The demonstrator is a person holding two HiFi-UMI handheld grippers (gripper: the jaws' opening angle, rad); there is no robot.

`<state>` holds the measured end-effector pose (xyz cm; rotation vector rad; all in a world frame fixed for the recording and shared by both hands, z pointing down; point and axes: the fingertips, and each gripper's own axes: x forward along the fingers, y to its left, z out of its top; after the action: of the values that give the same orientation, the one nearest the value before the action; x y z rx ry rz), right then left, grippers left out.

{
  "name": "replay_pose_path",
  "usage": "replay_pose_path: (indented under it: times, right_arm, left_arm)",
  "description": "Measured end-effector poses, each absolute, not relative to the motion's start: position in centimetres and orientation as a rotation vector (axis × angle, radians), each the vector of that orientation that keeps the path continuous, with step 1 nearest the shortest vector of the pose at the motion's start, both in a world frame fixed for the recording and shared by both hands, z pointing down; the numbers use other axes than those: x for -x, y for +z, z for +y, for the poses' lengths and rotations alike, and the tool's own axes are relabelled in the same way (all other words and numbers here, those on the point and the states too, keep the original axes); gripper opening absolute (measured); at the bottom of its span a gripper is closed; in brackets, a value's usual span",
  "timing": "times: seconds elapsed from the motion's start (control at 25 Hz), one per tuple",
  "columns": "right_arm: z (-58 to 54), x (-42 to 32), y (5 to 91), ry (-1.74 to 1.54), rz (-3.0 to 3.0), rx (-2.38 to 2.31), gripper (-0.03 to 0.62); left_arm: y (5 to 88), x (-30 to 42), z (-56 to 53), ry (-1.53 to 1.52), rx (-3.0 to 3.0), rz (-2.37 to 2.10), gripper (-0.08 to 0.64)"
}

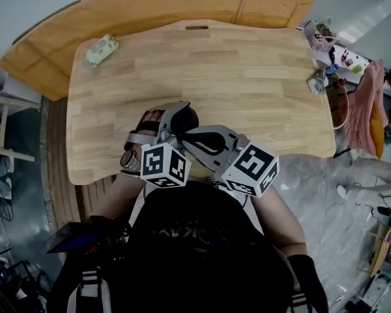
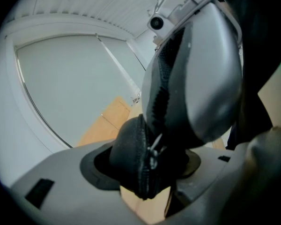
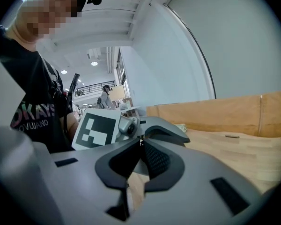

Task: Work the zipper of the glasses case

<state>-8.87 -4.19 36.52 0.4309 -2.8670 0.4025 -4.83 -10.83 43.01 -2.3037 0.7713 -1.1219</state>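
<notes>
1. Two jaws of the left gripper clamp the black glasses case above the wooden table, at its near edge
2. Right gripper is pinched closed on the zipper pull

2 grippers are in view: the left gripper and the right gripper. There is also 1 glasses case, 1 wooden table, 1 pale green packet, 1 wristwatch and 1 distant person.
</notes>
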Motion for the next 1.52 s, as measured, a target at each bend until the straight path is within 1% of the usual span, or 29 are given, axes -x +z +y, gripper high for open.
replay_pose_path:
  times: [0.08, 0.12, 0.2, 0.36, 0.56, 0.8, 1.0, 1.16, 1.52]
  right_arm:
    - [-4.2, 8.4, 35.8, 0.401, -2.911, -0.428, 0.03]
    - [-4.3, 7.9, 35.3, 0.409, -2.941, -0.436, 0.057]
    - [-4.9, 6.5, 34.4, 0.457, -2.999, -0.471, 0.136]
    - [-6.6, 3.5, 34.0, 0.582, -3.043, -0.583, 0.153]
    - [-7.4, 1.3, 34.3, 0.642, -3.054, -0.646, 0.18]
    - [-7.3, 1.1, 35.8, 0.683, -3.016, -0.573, 0.269]
    - [-6.8, 1.9, 36.5, 0.592, -2.974, -0.469, 0.326]
    - [-5.9, 3.1, 37.4, 0.525, -2.923, -0.35, 0.339]
    - [-4.7, 5.3, 38.2, 0.485, -2.894, -0.209, 0.339]
  left_arm:
    - [42.7, 4.8, -10.7, -1.081, 2.372, 0.786, 0.27]
    - [42.5, 4.8, -10.7, -1.06, 2.4, 0.794, 0.27]
    - [42.2, 4.9, -10.7, -1.021, 2.445, 0.803, 0.27]
    - [41.1, 4.7, -10.3, -0.879, 2.623, 0.802, 0.27]
    - [38.3, 4.4, -9.8, -0.524, 2.97, 0.779, 0.27]
    - [35.6, 4.6, -9.1, -0.18, 3.198, 0.664, 0.27]
    - [34.4, 4.0, -7.6, -0.037, 3.303, 0.477, 0.27]
    - [34.2, 3.5, -6.8, -0.002, 3.339, 0.383, 0.27]
    - [33.7, 2.8, -5.8, 0.083, 3.418, 0.24, 0.27]
